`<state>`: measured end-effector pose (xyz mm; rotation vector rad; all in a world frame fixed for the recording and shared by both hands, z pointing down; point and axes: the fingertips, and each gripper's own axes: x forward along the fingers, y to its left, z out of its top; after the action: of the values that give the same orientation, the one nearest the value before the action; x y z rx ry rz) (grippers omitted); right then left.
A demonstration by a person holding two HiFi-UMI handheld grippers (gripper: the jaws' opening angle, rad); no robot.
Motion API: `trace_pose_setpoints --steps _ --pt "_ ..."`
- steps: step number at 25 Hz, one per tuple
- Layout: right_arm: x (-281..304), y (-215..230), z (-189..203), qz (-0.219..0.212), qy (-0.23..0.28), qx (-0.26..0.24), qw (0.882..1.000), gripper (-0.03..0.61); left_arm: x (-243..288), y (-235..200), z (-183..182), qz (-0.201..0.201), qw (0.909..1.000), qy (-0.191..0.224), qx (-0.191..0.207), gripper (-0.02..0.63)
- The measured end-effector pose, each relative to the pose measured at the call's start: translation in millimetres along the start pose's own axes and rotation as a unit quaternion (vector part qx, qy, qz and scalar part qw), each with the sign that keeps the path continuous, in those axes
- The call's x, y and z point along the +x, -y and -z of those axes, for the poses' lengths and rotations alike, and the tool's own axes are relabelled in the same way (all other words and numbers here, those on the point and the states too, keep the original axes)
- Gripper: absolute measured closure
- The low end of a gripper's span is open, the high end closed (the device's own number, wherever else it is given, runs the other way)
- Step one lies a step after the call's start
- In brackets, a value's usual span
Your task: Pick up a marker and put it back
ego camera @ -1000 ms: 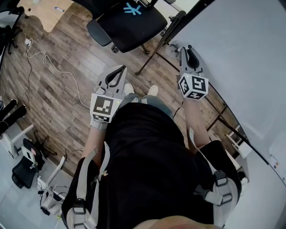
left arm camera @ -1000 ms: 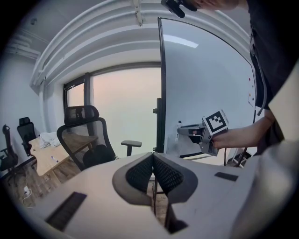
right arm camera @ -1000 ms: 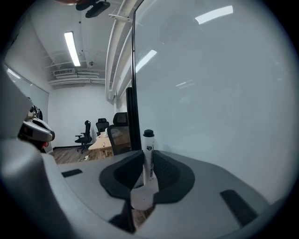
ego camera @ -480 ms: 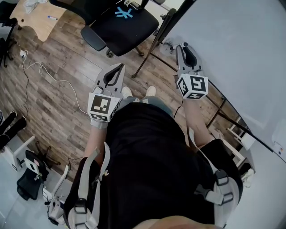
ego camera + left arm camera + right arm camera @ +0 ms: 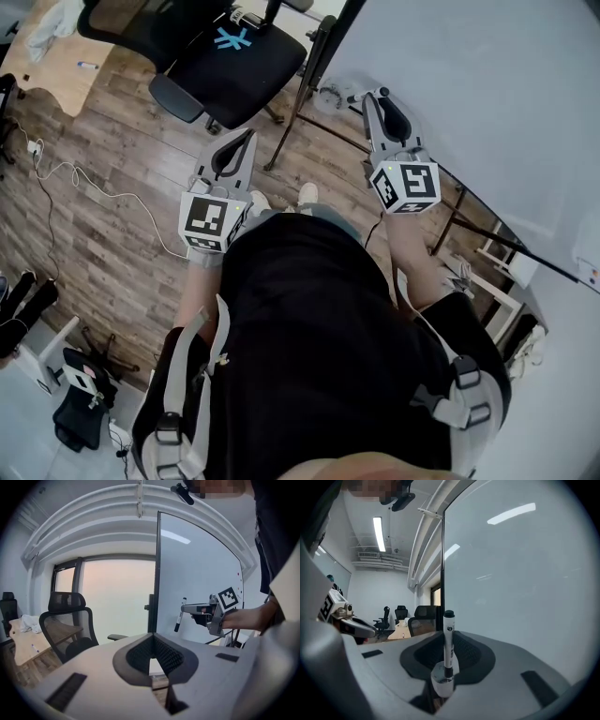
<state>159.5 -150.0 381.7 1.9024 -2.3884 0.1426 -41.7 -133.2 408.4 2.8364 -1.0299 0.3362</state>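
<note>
"What was hard to see?"
"From above, the marker [image 5: 448, 639] was too small to make out."
"And the claws?"
"The right claw [image 5: 373, 96] pinched the marker upright, near the board [image 5: 487, 84]. The left claw [image 5: 247, 134] was closed and held nothing."

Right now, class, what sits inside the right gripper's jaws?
A white marker with a black top stands upright, clamped between the jaws of the right gripper. The stretch of it gripped between the pads is covered.

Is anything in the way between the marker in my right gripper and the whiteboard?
Nothing visible. The marker, clamped upright in the right gripper, has only open air between it and the whiteboard; the left gripper is off to its other side.
</note>
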Motion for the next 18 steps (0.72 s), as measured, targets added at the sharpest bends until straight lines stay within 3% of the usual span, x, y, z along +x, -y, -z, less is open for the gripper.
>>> trace_pose_setpoints --steps 8,18 --pt "-27.2 1.7 -18.8 0.027 0.014 -0.002 1.000 0.503 17.4 8.4 -13.9 0.048 0.9986 0.013 0.015 0.606" --pt "-65.3 -0.6 -15.4 0.051 0.007 0.004 0.999 0.503 36.9 25.9 -24.9 0.101 0.9943 0.023 0.027 0.606"
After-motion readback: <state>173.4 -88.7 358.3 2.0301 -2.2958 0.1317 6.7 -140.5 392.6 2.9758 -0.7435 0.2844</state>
